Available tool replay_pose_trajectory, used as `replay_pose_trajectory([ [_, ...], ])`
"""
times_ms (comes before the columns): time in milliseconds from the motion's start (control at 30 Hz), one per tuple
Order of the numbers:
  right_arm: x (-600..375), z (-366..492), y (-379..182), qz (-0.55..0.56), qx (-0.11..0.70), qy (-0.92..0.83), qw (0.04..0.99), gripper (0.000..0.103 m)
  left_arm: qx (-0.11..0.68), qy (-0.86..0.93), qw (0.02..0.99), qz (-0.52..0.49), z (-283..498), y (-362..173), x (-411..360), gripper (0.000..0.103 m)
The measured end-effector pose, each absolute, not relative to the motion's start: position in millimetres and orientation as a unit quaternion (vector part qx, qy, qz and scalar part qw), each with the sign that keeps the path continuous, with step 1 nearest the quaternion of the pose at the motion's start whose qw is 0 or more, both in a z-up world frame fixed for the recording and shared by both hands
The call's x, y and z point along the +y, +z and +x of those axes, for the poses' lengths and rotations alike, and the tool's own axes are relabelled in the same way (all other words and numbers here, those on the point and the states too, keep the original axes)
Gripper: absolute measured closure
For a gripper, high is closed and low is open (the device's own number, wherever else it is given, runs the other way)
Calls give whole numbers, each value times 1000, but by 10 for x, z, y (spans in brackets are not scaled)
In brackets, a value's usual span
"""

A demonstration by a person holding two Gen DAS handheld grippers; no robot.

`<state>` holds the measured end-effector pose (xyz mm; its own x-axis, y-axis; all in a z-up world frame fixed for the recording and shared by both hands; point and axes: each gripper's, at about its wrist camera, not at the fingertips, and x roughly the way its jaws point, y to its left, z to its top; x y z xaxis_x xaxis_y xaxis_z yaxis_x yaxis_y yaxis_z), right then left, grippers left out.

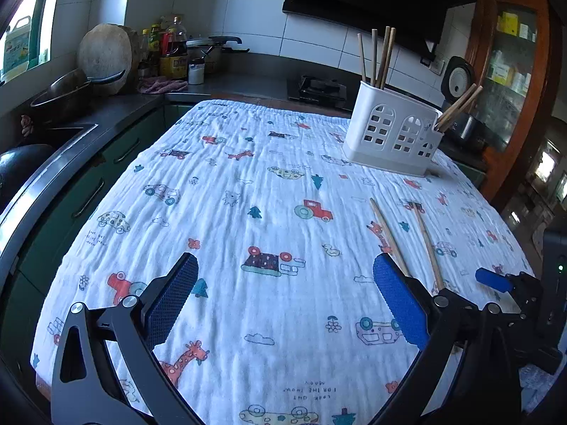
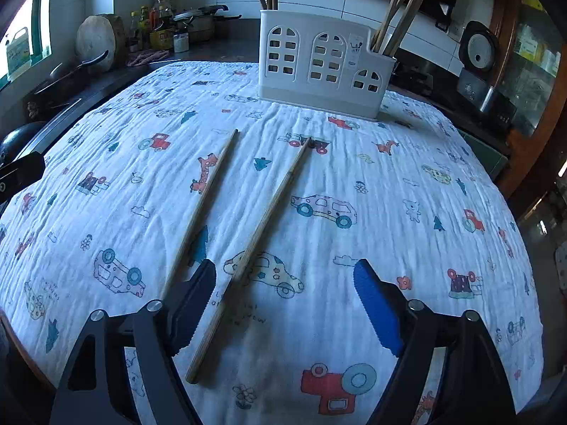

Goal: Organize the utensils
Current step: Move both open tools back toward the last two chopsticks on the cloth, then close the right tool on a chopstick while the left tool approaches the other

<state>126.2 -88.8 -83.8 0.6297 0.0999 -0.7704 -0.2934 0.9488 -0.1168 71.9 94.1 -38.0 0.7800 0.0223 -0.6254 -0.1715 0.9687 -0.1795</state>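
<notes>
Chopstick [image 2: 248,258] lies between right tool's [image 2: 285,306] spread fingers.

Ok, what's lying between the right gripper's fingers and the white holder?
In the right wrist view, only one loose chopstick on the printed cloth runs from between the open right gripper toward the holder; the other chopstick lies left.

Obstacles: 2 loose chopsticks, left one [image 2: 203,200] and right one [image 2: 258,233], lying well apart on the patterned cloth [image 2: 389,177]; white utensil holder [image 2: 324,65] upright near the far edge, sticks projecting above it. Free room: bare cloth left of the chopsticks, right of them, and between them and the holder.
</notes>
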Motion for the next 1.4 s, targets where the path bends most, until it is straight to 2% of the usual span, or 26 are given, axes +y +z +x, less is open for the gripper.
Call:
replay_pose_trajectory([
  [67, -891, 1258, -840, -114, 416, 107, 896, 42, 329, 52, 936, -118, 715, -398, 958, 5],
  [167, -895, 1244, -829, -107, 416, 110, 896, 50, 330, 52, 935, -122, 715, -422, 975, 5],
  [533, -766, 1180, -825, -99, 417, 147, 891, 68, 332, 49, 933, -128, 720, -458, 970, 5],
  [733, -778, 1197, -875, -86, 429, 157, 885, 83, 335, 48, 932, -131, 717, -485, 961, 5],
  [1233, -845, 1187, -893, -91, 425, 154, 888, 96, 338, 42, 931, -133, 706, -496, 913, 5],
  [1400, -994, 1194, -881, -82, 422, 146, 891, 96, 342, 34, 930, -128, 709, -500, 841, 5],
])
